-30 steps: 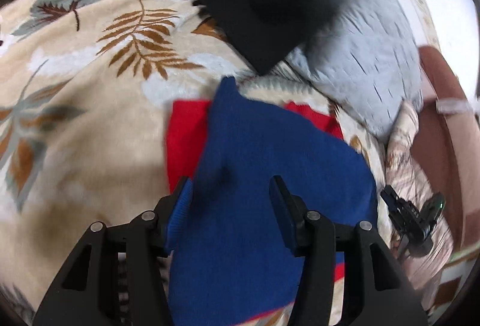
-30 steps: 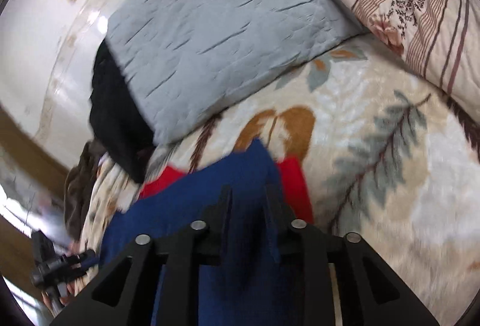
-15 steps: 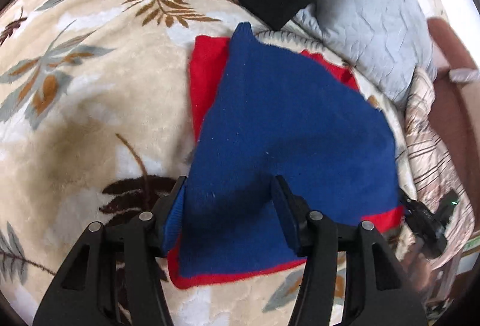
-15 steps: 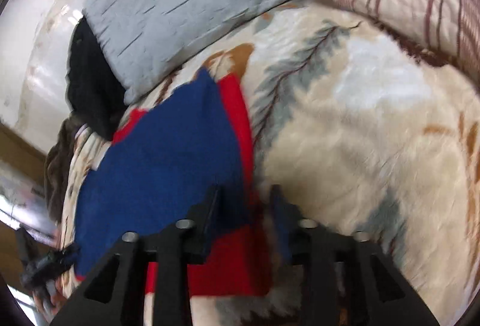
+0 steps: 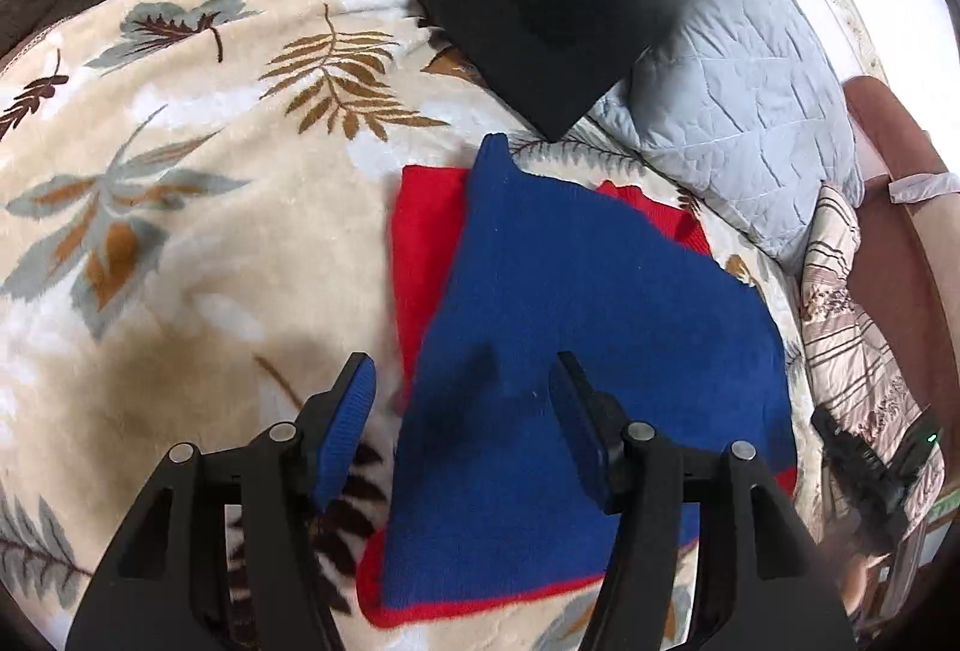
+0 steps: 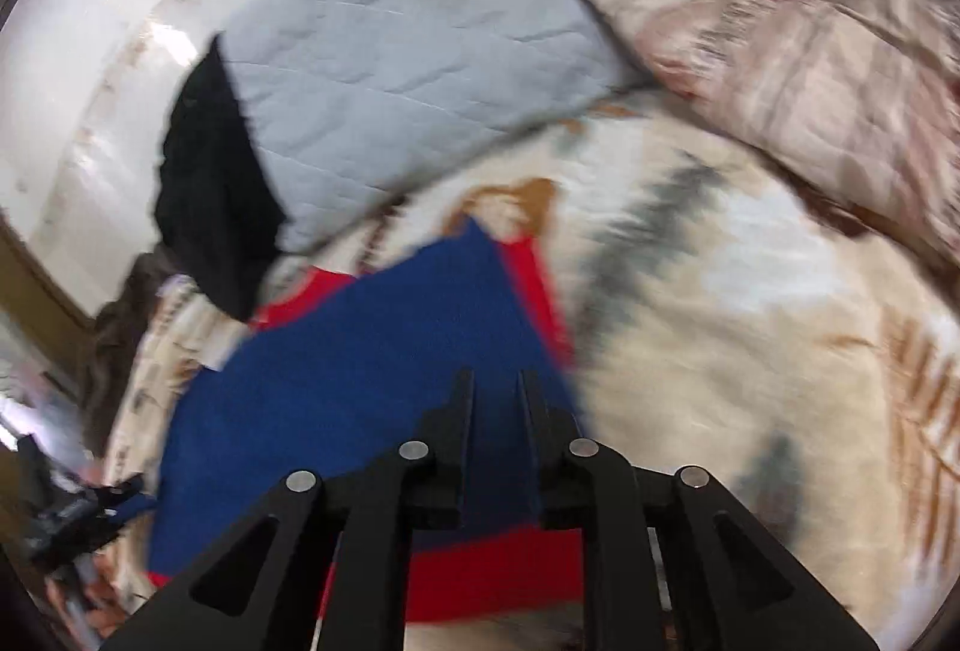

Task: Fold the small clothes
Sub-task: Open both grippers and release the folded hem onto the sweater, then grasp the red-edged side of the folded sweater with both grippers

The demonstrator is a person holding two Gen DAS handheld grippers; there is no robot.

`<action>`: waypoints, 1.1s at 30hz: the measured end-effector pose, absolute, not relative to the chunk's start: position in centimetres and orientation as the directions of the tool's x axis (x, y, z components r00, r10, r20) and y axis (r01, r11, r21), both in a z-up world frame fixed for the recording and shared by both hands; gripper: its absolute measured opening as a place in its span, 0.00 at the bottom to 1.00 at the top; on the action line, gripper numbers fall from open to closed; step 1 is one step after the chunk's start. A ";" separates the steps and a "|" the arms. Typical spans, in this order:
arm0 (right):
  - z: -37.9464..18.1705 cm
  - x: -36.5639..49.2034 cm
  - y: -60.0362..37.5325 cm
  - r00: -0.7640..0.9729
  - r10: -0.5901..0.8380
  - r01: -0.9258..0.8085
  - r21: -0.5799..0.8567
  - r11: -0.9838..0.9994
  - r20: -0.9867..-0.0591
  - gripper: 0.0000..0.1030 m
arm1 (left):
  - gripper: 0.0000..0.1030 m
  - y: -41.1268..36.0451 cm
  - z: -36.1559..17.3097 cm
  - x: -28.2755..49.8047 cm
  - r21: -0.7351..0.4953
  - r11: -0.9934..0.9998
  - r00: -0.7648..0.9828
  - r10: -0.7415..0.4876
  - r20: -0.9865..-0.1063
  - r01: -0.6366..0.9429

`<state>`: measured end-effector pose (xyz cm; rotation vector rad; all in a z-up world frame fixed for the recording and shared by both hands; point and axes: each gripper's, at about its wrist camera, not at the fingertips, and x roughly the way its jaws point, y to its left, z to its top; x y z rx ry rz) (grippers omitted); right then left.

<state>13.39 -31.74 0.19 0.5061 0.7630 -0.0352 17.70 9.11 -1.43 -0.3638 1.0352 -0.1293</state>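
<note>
Though blur hides contact, the right gripper (image 6: 495, 381) fingers stand narrow over the blue cloth (image 6: 360, 381); left gripper (image 5: 462, 381) open.

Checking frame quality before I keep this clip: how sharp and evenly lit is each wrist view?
Left wrist view: sharp, evenly lit, fisheye bending the edges; the blue cloth and leaf-print blanket read clearly, with a soft shadow near the jaws. Right wrist view: motion-blurred throughout, the striped pillow smeared, glare on the white wall.
</note>
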 end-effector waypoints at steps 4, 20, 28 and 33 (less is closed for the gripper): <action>-1.4 16.4 -29.5 0.716 0.183 0.188 0.438 0.879 -0.674 0.24 | 0.58 9.0 -4.1 19.0 -0.267 0.956 0.426 -0.194 -0.884 -0.119; -4.4 16.4 -27.7 0.662 0.190 0.166 0.390 0.906 -0.725 0.39 | 0.53 10.2 -4.1 19.2 -0.377 0.920 0.406 -0.307 -0.861 -0.103; -4.3 16.0 -27.5 0.642 0.196 0.159 0.379 0.911 -0.741 0.39 | 0.05 9.5 -2.2 17.0 -0.304 0.949 0.447 -0.240 -0.862 -0.077; -3.1 15.5 -26.8 0.642 0.197 0.147 0.371 0.917 -0.741 0.42 | 0.05 10.7 -2.4 16.9 -0.383 0.916 0.432 -0.301 -0.850 -0.116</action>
